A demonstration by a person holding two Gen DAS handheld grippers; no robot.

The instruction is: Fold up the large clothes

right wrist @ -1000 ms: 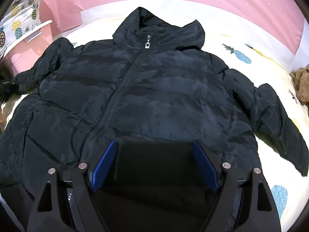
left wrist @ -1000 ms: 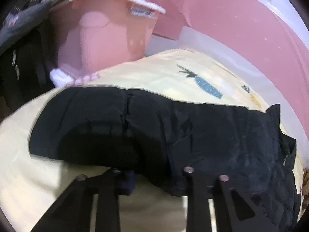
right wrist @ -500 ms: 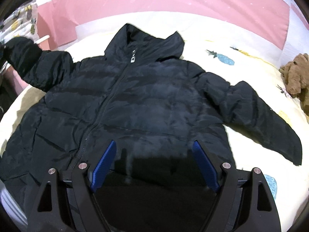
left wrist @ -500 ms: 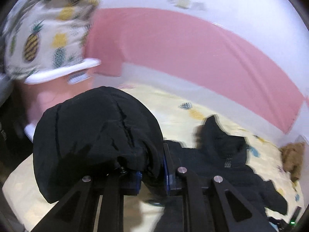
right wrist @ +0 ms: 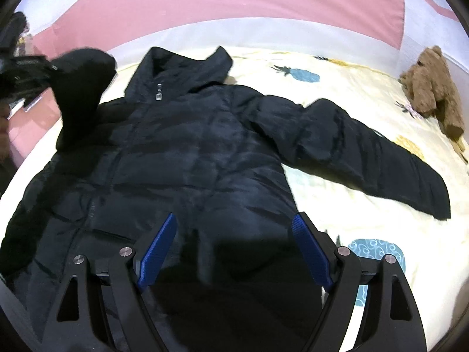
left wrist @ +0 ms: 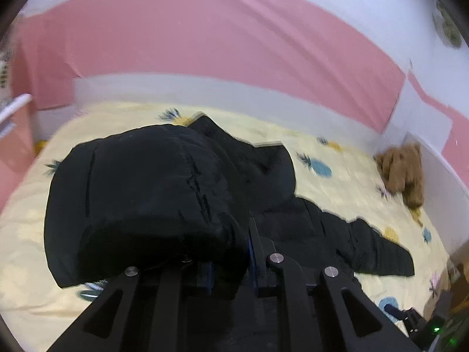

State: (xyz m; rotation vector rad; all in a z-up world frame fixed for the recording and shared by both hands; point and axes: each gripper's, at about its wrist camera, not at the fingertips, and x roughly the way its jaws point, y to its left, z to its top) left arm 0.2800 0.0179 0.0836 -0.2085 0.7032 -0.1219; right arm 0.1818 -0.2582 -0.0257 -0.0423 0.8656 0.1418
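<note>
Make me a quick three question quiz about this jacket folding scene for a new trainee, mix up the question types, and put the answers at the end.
1. True or false: the right gripper is shut on the jacket's hem.
2. Multiple choice: the left gripper holds which part of the black jacket? A) the hood B) a sleeve C) the zipper pull
3. Fill in: the brown ______ lies on the pineapple-print sheet beyond the jacket's outstretched sleeve.

Key: 1. False, its fingers are spread wide above the lower jacket. 2. B, the sleeve is raised off the bed. 3. Plush toy.
</note>
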